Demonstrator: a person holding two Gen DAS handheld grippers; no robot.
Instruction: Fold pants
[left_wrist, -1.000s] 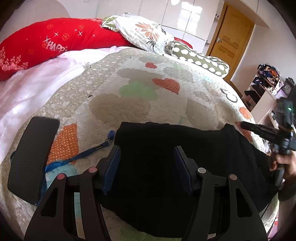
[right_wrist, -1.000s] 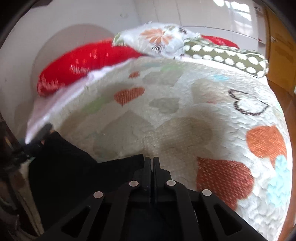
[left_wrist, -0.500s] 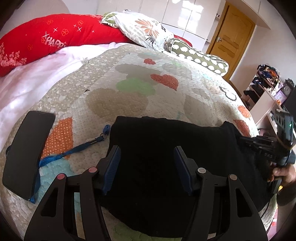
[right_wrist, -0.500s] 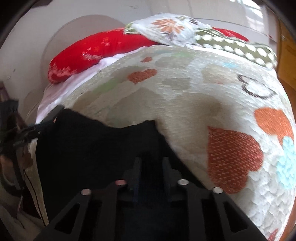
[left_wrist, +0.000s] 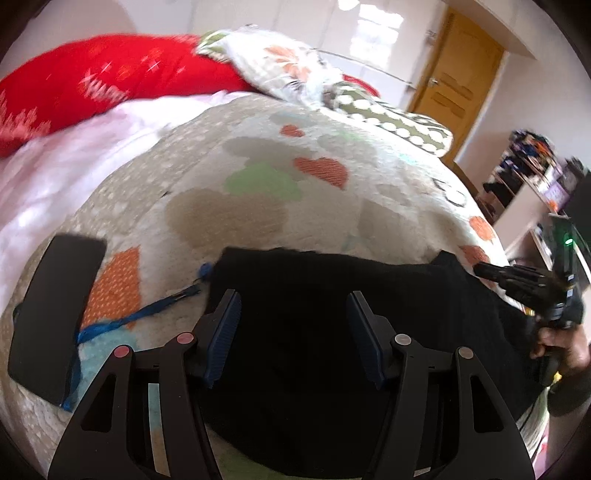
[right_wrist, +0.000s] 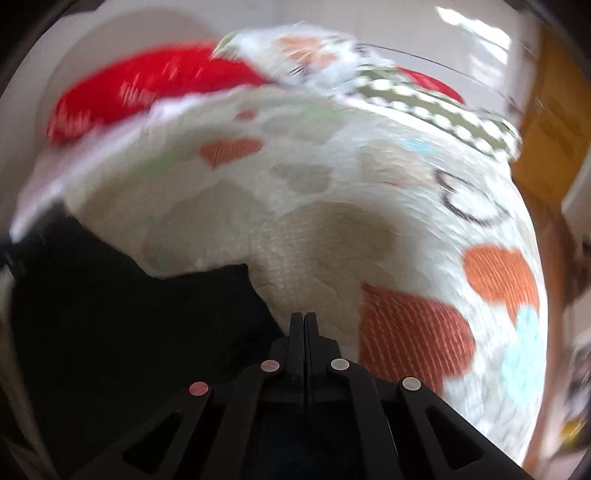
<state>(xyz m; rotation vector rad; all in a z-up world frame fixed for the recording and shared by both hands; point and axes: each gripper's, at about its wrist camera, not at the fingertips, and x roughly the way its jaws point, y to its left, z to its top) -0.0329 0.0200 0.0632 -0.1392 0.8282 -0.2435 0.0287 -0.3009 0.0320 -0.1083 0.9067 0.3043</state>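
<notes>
The black pants (left_wrist: 317, 332) lie folded on the heart-patterned quilt (left_wrist: 258, 177). My left gripper (left_wrist: 293, 332) is open and hovers over their near left part, holding nothing. In the left wrist view my right gripper (left_wrist: 484, 269) is at the pants' right edge. In the right wrist view the right gripper (right_wrist: 303, 317) has its fingers pressed together, with the pants (right_wrist: 129, 314) to its left; no cloth shows between the tips. That view is blurred.
A black phone (left_wrist: 55, 306) with a blue lanyard (left_wrist: 140, 314) lies on the quilt to the left of the pants. A red pillow (left_wrist: 103, 85), a floral pillow (left_wrist: 291, 70) and a dotted pillow (left_wrist: 399, 122) lie at the back. A wooden door (left_wrist: 458, 77) stands at the far right.
The right gripper opened half a second ago, letting go of the pants, and is shut again now and has drawn back to the right. The left gripper stays open over the pants.
</notes>
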